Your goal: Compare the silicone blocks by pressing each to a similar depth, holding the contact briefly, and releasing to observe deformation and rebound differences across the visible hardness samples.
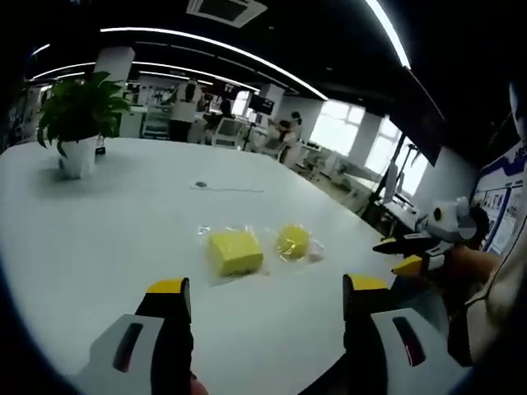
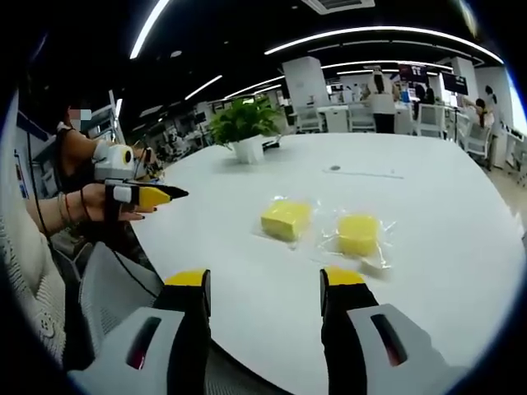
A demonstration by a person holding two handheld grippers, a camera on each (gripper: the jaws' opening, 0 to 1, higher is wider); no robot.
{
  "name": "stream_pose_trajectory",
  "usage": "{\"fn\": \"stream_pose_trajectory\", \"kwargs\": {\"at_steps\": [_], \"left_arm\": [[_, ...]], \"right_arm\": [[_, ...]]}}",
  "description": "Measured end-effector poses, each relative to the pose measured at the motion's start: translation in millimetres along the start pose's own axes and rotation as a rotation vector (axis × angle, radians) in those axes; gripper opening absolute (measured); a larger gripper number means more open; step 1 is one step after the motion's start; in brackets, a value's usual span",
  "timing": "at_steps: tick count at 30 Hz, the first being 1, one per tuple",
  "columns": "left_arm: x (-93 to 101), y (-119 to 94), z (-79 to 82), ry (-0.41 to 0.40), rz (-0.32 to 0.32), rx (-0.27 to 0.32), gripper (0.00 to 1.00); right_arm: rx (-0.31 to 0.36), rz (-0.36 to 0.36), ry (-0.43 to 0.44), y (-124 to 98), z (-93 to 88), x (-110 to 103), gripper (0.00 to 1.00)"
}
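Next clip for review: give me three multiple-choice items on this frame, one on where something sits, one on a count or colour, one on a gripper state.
1. Where is the potted plant?
A. beside the blocks
B. far across the white table
C. on the floor

2. How many yellow silicone blocks lie on the table?
A. one
B. two
C. four

3. How do the right gripper jaws stand?
A. open, touching nothing
B. shut on a block
C. pressing a block

Key: 1 B, it stands well beyond the blocks; 2 B, two wrapped blocks show; 3 A, bare table lies between the jaws.
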State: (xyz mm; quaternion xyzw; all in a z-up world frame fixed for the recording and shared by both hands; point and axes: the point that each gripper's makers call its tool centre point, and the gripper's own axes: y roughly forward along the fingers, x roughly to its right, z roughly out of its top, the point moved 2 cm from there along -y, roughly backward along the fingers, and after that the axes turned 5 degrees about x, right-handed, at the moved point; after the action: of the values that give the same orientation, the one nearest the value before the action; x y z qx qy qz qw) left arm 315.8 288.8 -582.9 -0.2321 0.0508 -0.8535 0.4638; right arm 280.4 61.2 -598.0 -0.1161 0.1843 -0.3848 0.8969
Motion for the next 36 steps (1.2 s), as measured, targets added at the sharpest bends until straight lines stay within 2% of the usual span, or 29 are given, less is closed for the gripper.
{"fn": "stream_pose_trajectory", "kwargs": {"at_steps": [5,9,11,20,28,36], "left_arm": [[-2.4,13,2.4,-0.06,-0.008,0.014,0.74],[-4.5,22,15.7,-0.206,-0.011,0.116,0.73],[-8.5,26,17.4,-0.256,-0.007,0.138,0.74],[-26.4,44,15.8,-0.349,0.017,0.154,0.74],[-30.6,58,9.0,-0.367,0.031,0.132,0.76],[-39.9,84,13.7,-0.407,0.024,0.134,0.77]], "right_arm": [[0.008,-0.01,0.002,-1,1.6,3,0.49],[0.01,-0.013,0.007,-2,1.1,3,0.5],[0.008,-0.01,0.012,-1,-0.2,2,0.49],[-0.012,-0.009,0.011,-1,-6.2,1,0.49],[-0.024,-0.026,0.023,-3,-9.7,5,0.49],[-0.034,-0.03,0.03,0,-10.7,8,0.48]]}}
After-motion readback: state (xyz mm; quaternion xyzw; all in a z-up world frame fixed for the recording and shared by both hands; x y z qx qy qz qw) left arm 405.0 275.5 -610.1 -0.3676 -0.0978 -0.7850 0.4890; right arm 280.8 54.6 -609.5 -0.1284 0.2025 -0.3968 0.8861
